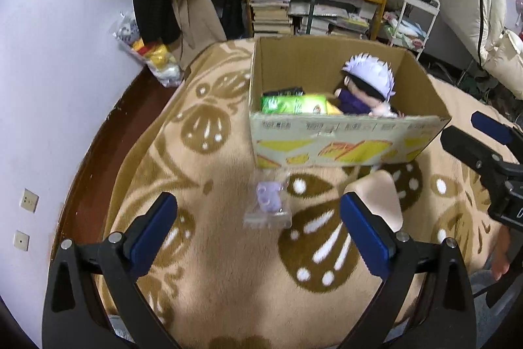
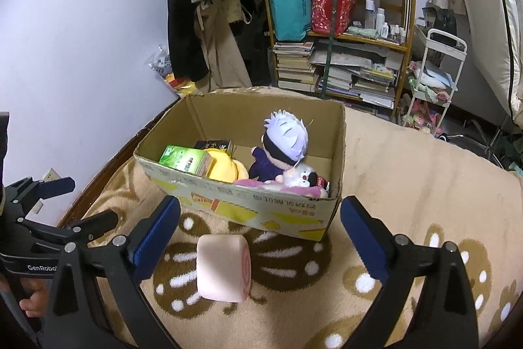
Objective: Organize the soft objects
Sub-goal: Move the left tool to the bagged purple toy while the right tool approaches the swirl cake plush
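patterned blanket (image 2: pixel 408 172), cardboard box (image 2: pixel 248 211), pink roll (image 2: pixel 222 267)

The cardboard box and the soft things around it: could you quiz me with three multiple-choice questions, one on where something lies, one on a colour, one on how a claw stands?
1. Where is the pink roll cushion?
A. inside the cardboard box
B. on the blanket in front of the box
C. on the bookshelf

2. What colour is the doll's hair?
A. pale lilac-white
B. red
C. black

3. How does the right claw stand?
A. shut on the cushion
B. shut on nothing
C. open, holding nothing

Answers: 1 B, it lies on the patterned blanket before the box's front wall; 2 A, the spiky hair is pale lilac-white; 3 C, the blue pads stand wide apart, clear of the cushion.
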Motion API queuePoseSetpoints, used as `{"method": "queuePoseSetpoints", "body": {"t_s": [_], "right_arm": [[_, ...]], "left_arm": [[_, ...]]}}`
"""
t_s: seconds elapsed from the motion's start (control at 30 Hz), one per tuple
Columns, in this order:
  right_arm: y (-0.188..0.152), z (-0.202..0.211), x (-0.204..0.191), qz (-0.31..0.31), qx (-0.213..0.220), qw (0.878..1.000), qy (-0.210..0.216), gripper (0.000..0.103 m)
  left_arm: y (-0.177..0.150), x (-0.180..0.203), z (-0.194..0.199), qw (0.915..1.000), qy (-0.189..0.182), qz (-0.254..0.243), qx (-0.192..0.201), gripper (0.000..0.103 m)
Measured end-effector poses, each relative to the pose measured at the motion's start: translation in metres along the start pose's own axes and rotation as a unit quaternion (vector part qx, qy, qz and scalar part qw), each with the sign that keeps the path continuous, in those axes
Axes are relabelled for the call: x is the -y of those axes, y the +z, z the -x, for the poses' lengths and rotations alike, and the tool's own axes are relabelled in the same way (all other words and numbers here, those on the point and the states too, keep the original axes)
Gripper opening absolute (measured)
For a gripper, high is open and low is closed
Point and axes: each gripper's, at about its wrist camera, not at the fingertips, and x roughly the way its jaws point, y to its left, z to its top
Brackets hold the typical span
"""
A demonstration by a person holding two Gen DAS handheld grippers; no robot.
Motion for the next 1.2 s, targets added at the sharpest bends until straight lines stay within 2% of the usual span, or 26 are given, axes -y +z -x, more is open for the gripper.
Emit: {"method": "queuePoseSetpoints", "body": {"t_s": [0.47, 0.7, 1.2], "right_arm": [[-0.01, -0.023, -0.005, 0.017, -0.04, 0.999, -0.002, 0.102], [-0.015, -0.035, -0.01, 0.026, -0.061, 0.998, 0.0, 0.102], [-0.03, -0.061, -0.016, 0.035, -0.114, 0.993, 0.001, 0.102]], "left_arm": [[-0.005, 0.002, -0.032, 0.9987, 0.004, -0.009, -0.05, 0.098], [-0.004, -0.001, -0.043, 0.9984, 0.016, -0.006, -0.055, 0.098], [-0.005, -0.008, -0.081, 0.9944, 0.001, 0.014, -0.105, 0.098]]}}
